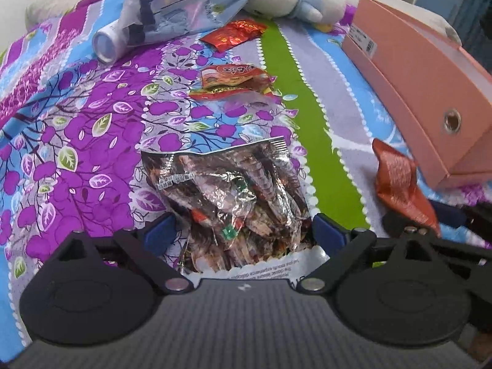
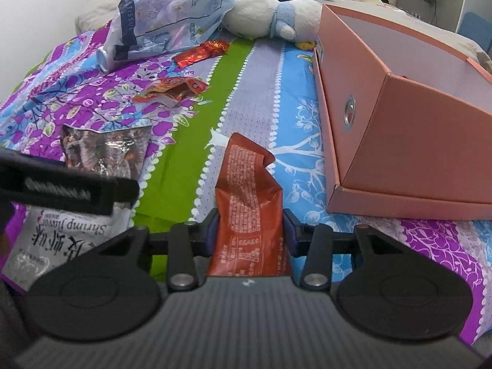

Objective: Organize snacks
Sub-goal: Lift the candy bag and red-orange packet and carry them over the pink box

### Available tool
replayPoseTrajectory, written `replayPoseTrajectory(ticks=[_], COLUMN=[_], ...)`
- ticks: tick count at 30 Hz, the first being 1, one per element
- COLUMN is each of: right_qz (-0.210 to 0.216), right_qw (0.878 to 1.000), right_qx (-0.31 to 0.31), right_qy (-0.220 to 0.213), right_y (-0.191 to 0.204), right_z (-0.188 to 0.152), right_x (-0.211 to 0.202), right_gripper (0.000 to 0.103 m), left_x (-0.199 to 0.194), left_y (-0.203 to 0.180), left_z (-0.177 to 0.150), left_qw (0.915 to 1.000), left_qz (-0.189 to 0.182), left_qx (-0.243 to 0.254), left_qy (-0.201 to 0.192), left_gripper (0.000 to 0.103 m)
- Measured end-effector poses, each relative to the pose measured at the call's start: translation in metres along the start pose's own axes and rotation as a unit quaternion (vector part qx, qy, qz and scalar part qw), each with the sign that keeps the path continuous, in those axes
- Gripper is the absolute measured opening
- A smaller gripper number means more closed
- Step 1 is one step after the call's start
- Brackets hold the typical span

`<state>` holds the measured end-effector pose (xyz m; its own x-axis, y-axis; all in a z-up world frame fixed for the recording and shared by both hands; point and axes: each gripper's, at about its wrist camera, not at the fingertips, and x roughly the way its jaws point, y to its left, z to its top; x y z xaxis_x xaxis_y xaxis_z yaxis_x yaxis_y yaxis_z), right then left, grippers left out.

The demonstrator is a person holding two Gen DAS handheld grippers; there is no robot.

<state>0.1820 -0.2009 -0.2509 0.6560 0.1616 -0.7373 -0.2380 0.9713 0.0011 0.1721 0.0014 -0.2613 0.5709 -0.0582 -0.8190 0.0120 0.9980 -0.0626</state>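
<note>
While we work over the patterned bedspread (image 2: 246,70), the scene reads thus:

Right claw (image 2: 250,230): we see it clenched on the orange-red snack packet (image 2: 246,190), both pads pressing the packet's sides, the top end flopping forward.

Left claw (image 1: 243,230): released, its blue pads either side of the shrimp snack bag (image 1: 227,190), not pressing it as far as we can tell.

Shrimp snack bag: it lies flat on the bed, just beside the green stripe, left of the held packet.

Other snacks: a red-orange wrapper (image 1: 236,81) and a shiny red foil packet (image 1: 233,35) lie farther up the bedspread, well apart from both claws.

Pink box (image 2: 399,141): open, standing on the bed to the right; we judge it the likely place for the snacks.

Handling: we expect both bags to be light, crinkly, slippery, with brittle contents, so a gentle squeeze is called for.

Where to hold: we would take the shrimp bag across its middle or by a sealed edge.
</note>
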Motion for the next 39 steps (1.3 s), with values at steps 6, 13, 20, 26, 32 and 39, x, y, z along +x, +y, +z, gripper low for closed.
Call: replayPoseTrajectory(ticks=[6,13,20,26,32,39], right_qz=[-0.001,-0.001,0.0,0.002,0.001,0.002], right_qw=[1.0,1.0,1.0,1.0,0.999,0.997], right_qx=[0.003,0.009,0.012,0.018,0.023,0.025], right_qy=[0.0,-0.004,-0.006,-0.016,-0.046,-0.078], right_y=[0.0,-0.001,-0.001,0.001,0.0,-0.002], right_z=[0.001,0.002,0.01,0.023,0.042,0.064], right_x=[-0.001,-0.007,-0.019,-0.039,-0.066,-0.099], right_gripper=[0.046,0.045,0.045,0.045,0.045,0.045], left_x=[-0.007,-0.018,-0.033,-0.063,-0.098,-0.138], left_y=[0.005,0.008,0.01,0.011,0.008,0.001], left_z=[0.0,0.002,0.005,0.019,0.038,0.058], left_qw=[0.9999,0.9998,0.9992,0.9978,0.9951,0.991], left_qz=[-0.004,-0.018,-0.037,-0.056,-0.076,-0.093], left_qx=[0.012,0.005,-0.012,-0.023,-0.034,-0.04], left_qy=[-0.001,0.0,-0.002,-0.026,-0.054,-0.088], left_gripper=[0.074,0.051,0.046,0.045,0.044,0.043])
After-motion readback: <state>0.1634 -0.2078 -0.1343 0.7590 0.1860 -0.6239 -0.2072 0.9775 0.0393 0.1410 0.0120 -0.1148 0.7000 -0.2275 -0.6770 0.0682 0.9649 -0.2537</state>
